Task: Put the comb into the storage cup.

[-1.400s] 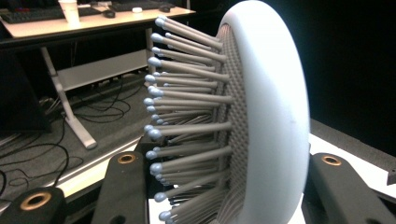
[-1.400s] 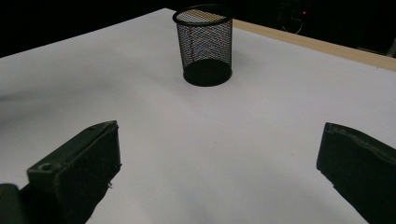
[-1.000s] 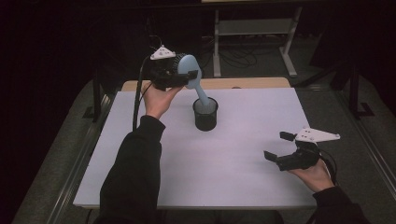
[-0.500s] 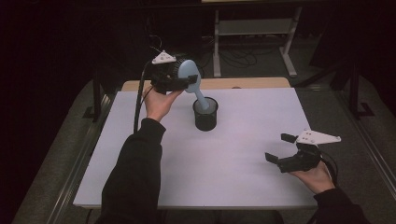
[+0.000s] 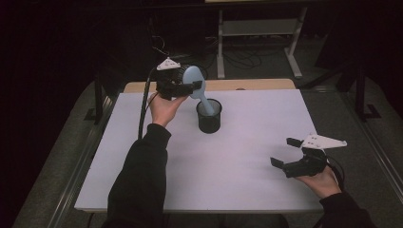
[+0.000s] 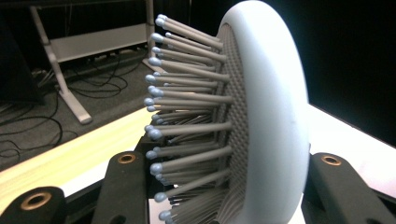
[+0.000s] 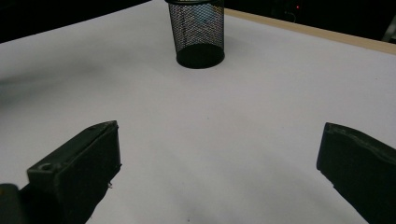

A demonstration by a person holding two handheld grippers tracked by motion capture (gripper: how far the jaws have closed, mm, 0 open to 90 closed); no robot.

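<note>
Hairbrush is clamped by its head in the left gripper, jaws closed on either side of the oval pad, one on the bristle face and one on the smooth back. Handle points down into the black mesh cup, which stands near the middle-back of the white table. Looks like the job is dropping the brush into the cup handle first, and it's roughly halfway in.

Handling-wise I'd guess it's light, hard plastic, so nothing fragile. The bristles are the annoying bit: they flex, so a grip across the head is a bit squishy and the brush could twist or slide on the slick rounded back. The neck just under the head would probably be a firmer spot to hold. The cup looks light too, so a handle pressing on the rim could tip or scoot it.

Right gripper sits low over the table's near right, jaws spread wide with nothing between them, well apart from the cup.

Hard to make out: the handle tip is inside the mesh, so I can't tell if it touches the bottom. The left gripper view is so close that the cup is blocked by the brush head.
</note>
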